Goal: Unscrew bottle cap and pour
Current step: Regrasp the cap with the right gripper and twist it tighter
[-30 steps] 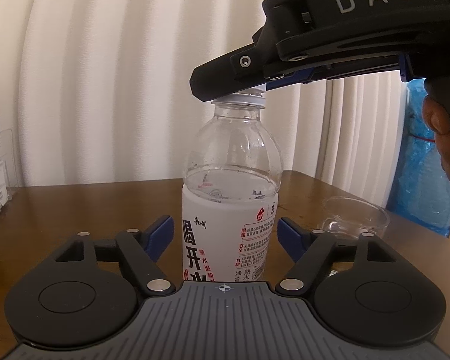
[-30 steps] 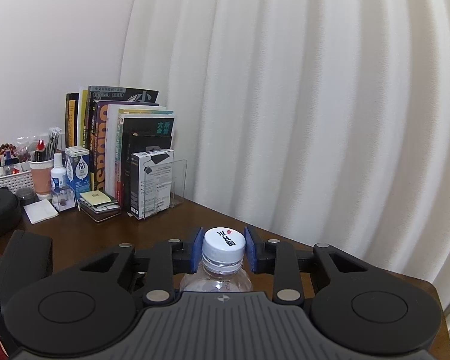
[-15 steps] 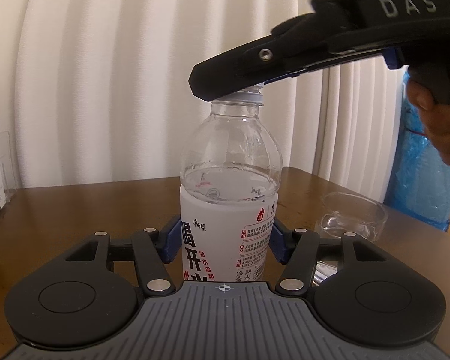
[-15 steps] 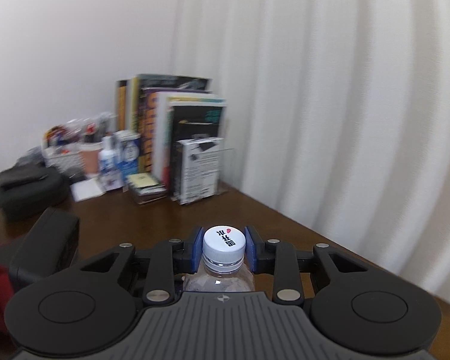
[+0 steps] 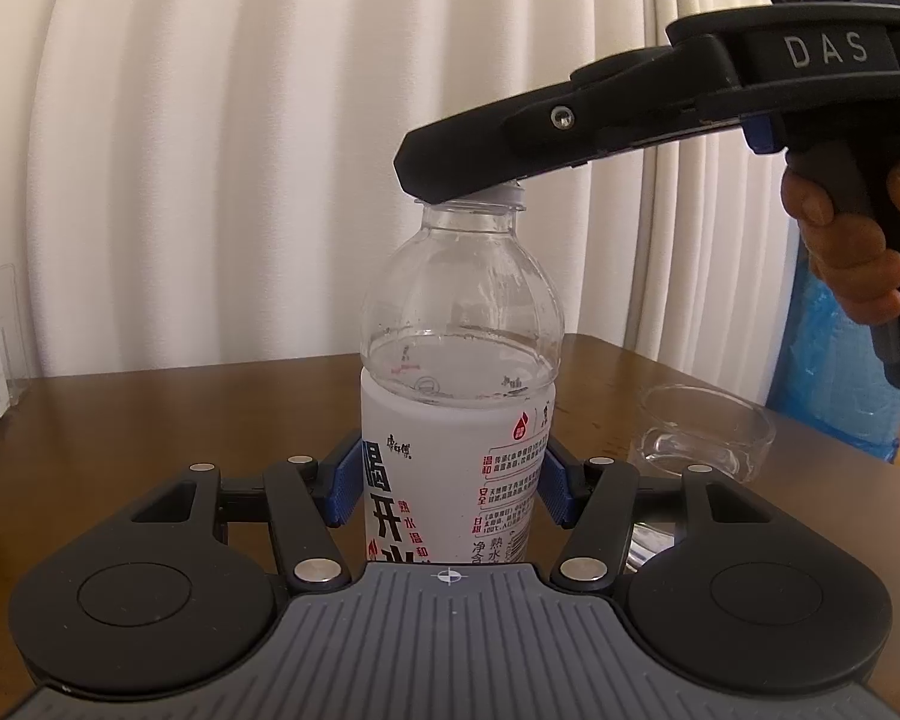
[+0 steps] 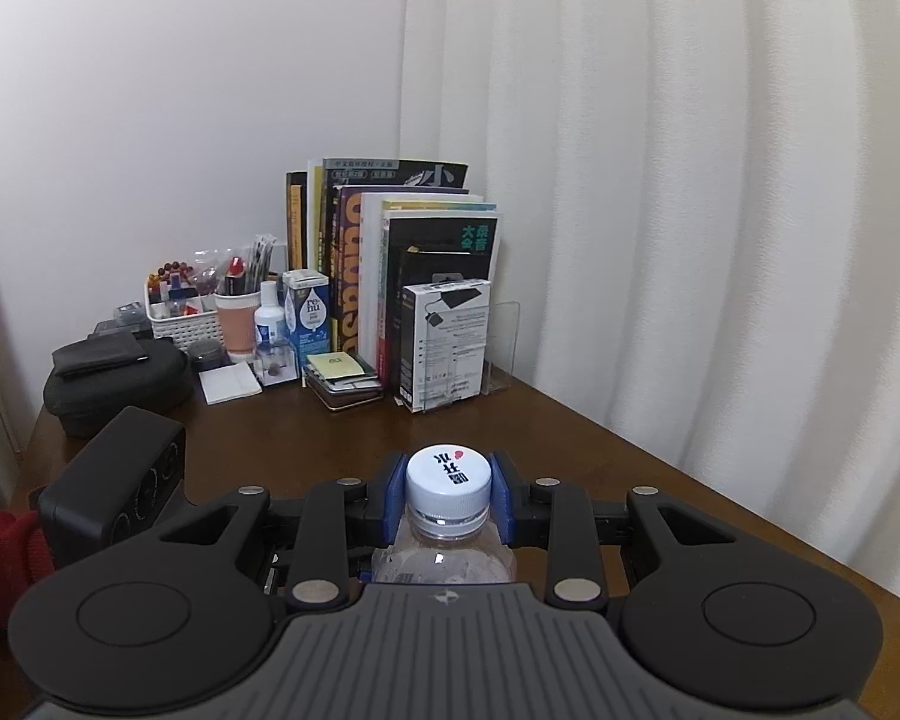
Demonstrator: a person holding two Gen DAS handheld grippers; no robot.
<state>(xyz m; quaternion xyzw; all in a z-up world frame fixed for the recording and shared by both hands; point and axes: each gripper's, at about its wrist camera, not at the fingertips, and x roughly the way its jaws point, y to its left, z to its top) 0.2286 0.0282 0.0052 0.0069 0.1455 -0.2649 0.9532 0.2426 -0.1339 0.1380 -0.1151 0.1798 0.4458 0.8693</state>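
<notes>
"DAS" right tool (image 5: 450, 180), renu box (image 6: 309, 312)

Wall: plain white (image 6: 180, 120), meeting the curtain behind the books.
Curtain: white, in vertical pleats (image 5: 210, 150), hanging behind the table's far edge and evenly lit.
Table: dark brown wood (image 6: 570, 438), with a soft sheen.
Books: an upright row (image 6: 390, 252) at the wall, ended by a clear bookend (image 6: 501, 342).
Desk clutter: white basket (image 6: 183, 321), black case (image 6: 114, 378), sticky notes (image 6: 336, 367).
Right side: blue plastic bag (image 5: 840, 372) beyond the table edge.
</notes>
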